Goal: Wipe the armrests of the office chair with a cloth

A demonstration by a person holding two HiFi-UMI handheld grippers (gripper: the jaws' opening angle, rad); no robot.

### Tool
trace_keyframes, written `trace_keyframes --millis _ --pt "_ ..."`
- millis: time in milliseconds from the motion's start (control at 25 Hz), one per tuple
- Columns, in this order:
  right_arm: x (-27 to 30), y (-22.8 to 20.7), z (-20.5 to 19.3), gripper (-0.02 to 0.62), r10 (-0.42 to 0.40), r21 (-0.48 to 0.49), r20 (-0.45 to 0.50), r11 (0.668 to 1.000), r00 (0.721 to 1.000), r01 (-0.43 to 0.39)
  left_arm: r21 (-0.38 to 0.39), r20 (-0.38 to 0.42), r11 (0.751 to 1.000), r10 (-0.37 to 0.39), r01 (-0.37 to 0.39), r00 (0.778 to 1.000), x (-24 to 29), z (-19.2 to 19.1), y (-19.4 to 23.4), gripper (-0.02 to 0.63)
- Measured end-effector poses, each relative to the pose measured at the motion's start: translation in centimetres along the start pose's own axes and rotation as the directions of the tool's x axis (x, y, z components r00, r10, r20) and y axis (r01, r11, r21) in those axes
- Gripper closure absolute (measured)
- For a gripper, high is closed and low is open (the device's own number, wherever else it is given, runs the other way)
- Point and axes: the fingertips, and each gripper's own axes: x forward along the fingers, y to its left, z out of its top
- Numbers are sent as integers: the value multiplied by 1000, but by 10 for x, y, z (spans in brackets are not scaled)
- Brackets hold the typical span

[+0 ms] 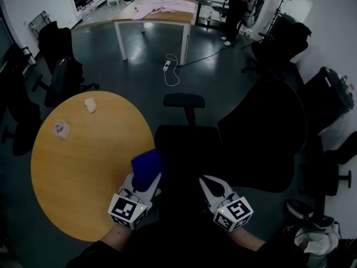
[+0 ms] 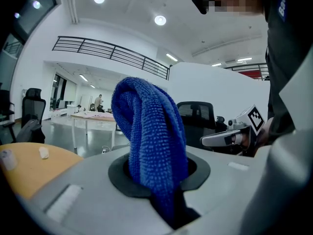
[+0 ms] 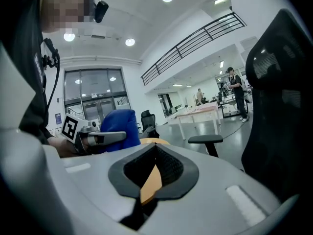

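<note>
While no wiping is being done yet, the office chair is being faced with the blue cloth held ready.
The round table is being overlapped at its edge by the cloth. The far armrest is being left bare, well apart from both grippers, so the whole wipe is judged as outstanding. The cloth is being clamped upright in the left gripper. The right gripper is being held with its jaw tips together and nothing between them. Both of these grips are being shown clearly only by the gripper views, while the layout of chair, table and grippers is being shown only by the head view.
</note>
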Motion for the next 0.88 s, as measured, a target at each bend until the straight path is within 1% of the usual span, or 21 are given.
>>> trace_keyframes --millis 160,360,480,680,800,880 --pt "8 -33 6 591 44 22 -11 999 999 -44 13 -16 998 61 -61 998 36 5 8 502" --pt "16 -64 11 591 97 47 -17 994 995 -96 47 -25 989 144 -143 989 80 17 28 502" --pt "19 -85 9 591 119 70 -26 991 993 -117 93 -21 981 173 -170 985 107 21 38 502" --pt "18 -114 -5 591 156 138 -31 979 987 -150 158 -33 965 219 -211 975 144 32 42 502" --pt "18 -126 -5 591 156 172 -28 974 987 -149 172 -31 960 231 -222 972 161 40 45 502" --pt "19 -132 -9 591 150 183 -32 973 988 -142 183 -37 956 239 -228 970 168 39 51 503"
